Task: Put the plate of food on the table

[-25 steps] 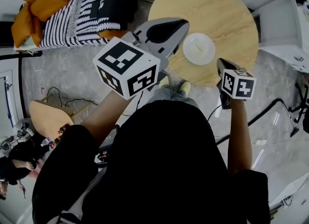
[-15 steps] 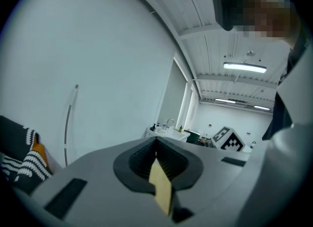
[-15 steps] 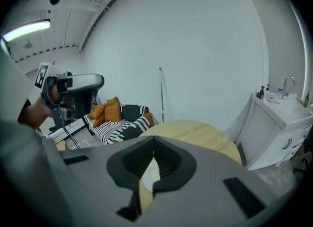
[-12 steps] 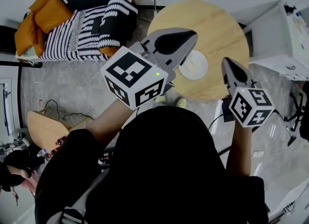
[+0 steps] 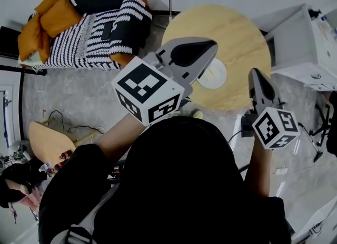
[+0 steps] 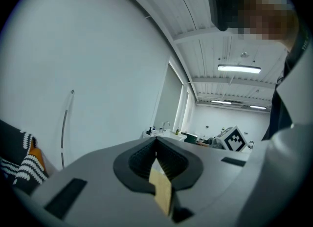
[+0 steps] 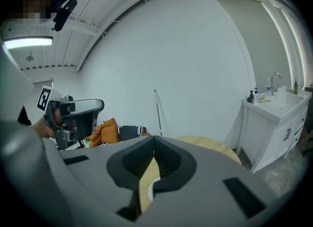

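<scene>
A white plate (image 5: 216, 75) lies on the round wooden table (image 5: 231, 32), near its front edge; what is on it I cannot tell. My left gripper (image 5: 213, 43) is held high over the table's near side, shut and empty, and it hides the plate's left part. In the left gripper view its jaws (image 6: 156, 142) meet, with only wood showing behind them. My right gripper (image 5: 255, 71) hangs over the table's right front edge, to the right of the plate, also shut on nothing. In the right gripper view (image 7: 154, 138) the table (image 7: 215, 147) lies beyond it.
A sofa (image 5: 89, 22) with a striped blanket and orange cushions stands left of the table. A white sink cabinet (image 5: 300, 43) is at the right. A small wooden stool (image 5: 50, 140) and a seated person (image 5: 16, 180) are at the lower left, with cables on the floor.
Both grippers have risen toward the head camera, the right one far more, and it has tipped up from pointing down to nearly level. The plate has stayed on the table.
</scene>
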A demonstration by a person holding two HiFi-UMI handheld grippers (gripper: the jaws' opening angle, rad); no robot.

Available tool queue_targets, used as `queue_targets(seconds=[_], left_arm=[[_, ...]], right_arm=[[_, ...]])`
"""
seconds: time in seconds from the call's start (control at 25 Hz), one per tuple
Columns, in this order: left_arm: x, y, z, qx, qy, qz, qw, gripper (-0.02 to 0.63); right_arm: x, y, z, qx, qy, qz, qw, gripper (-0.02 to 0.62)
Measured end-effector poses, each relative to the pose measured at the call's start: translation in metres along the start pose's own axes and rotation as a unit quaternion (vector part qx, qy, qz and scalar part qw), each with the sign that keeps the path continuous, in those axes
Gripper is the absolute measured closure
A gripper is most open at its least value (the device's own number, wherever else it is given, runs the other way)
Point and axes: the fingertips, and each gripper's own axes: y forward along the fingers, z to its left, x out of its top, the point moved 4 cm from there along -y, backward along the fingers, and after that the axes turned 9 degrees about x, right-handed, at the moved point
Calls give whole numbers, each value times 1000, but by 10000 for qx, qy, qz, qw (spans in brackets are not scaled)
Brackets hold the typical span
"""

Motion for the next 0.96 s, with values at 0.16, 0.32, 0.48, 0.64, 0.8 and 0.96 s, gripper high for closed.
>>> queue_targets(seconds=[0.16,0.32,0.48,0.64,0.8,0.96], left_arm=[[-4,1,0,-25,-33,26,10000,598],[-4,-3,-3,-62,-42,26,10000,598],[-3,-4,-6,-87,-44,18,10000,598],[-4,-4,-7,-101,-43,38,9999,598],[-2,-4,-7,-133,-36,57,9999,598],[-4,-3,-12,-210,-14,94,9997,598]], right_arm=[[-2,0,0,-21,24,-23,10000,586],[-3,-1,5,-3,-1,-4,10000,586],[-4,-3,7,8,-34,19,10000,586],[-8,-2,6,5,-11,85,10000,586],[-7,-2,8,3,-29,98,9999,586],[-10,-5,10,-8,-12,99,9999,586]])
